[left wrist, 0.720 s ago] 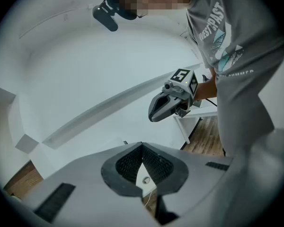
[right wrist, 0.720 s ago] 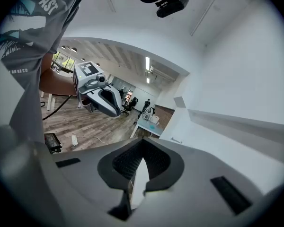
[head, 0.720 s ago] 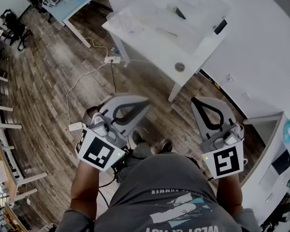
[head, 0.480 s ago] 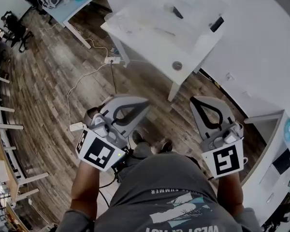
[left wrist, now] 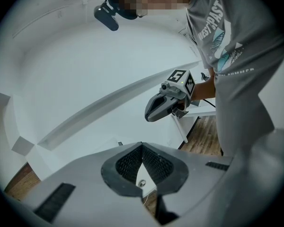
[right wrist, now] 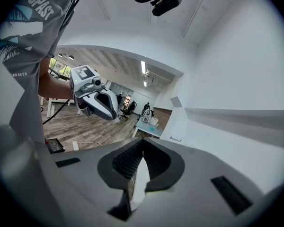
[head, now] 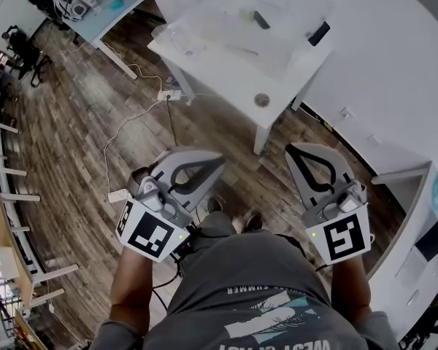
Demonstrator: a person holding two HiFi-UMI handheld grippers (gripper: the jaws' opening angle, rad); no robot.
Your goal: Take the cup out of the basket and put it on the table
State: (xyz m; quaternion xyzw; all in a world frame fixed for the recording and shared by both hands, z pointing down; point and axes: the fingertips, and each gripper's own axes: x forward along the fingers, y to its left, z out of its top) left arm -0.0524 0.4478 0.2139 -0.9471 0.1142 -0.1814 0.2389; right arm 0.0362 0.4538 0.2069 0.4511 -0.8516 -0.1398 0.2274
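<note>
I see no cup in any view. A clear plastic basket (head: 237, 22) lies on the white table (head: 277, 86) at the top of the head view, with a dark object (head: 260, 20) in it. Well short of the table, over the wooden floor, my left gripper (head: 220, 159) is shut and empty. My right gripper (head: 290, 150) beside it is also shut on nothing. The left gripper view shows its own jaws (left wrist: 142, 145) meeting, with the right gripper (left wrist: 166, 104) ahead. In the right gripper view its jaws (right wrist: 143, 153) are together, and the left gripper (right wrist: 98, 100) hangs in front.
A power strip (head: 168, 91) with cables lies on the floor by the table leg. A second desk (head: 106, 9) and office chairs (head: 22, 42) stand at the far left. White cabinets (head: 394, 86) run along the right. My shoes (head: 233, 221) show between the grippers.
The table and basket have shifted slightly up and left in the head view. Both grippers keep the same pose and stay shut.
</note>
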